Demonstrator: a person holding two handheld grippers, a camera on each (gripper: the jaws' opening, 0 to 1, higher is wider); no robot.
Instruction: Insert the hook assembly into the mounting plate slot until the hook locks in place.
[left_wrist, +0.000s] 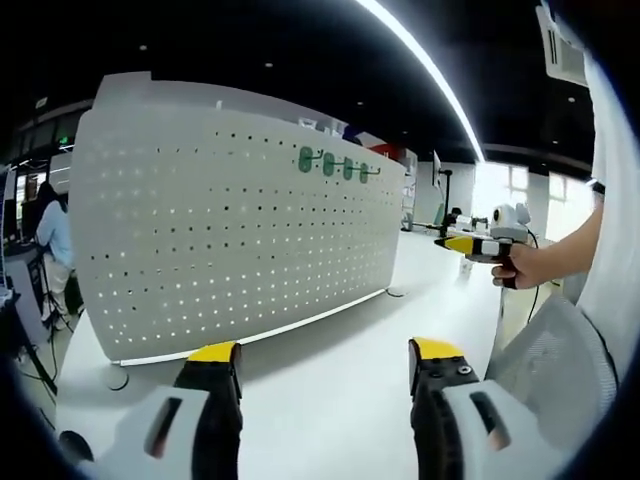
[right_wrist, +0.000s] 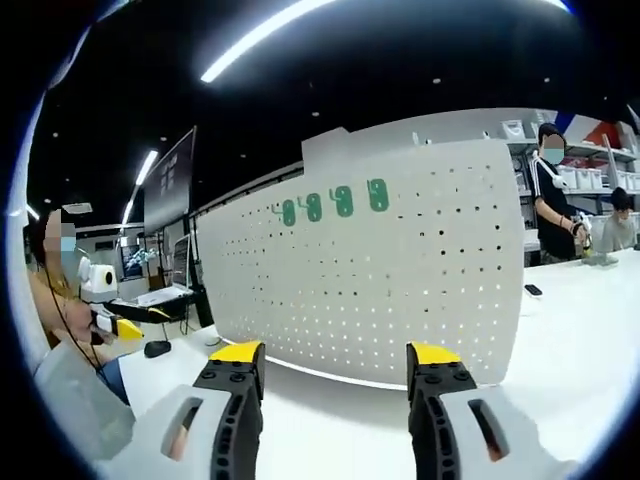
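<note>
A white pegboard mounting plate stands upright on the white table. Several green hooks hang in a row near its top edge. My left gripper is open at the bottom of the left gripper view, with nothing between its yellow-tipped jaws, well short of the board. My right gripper is open and empty too, facing the board from the other side. In the left gripper view the right gripper shows at the right, held by a hand.
The white table stretches in front of the board. A person stands at the far left, another person behind the table beside shelves. A black mouse and monitors sit at the left.
</note>
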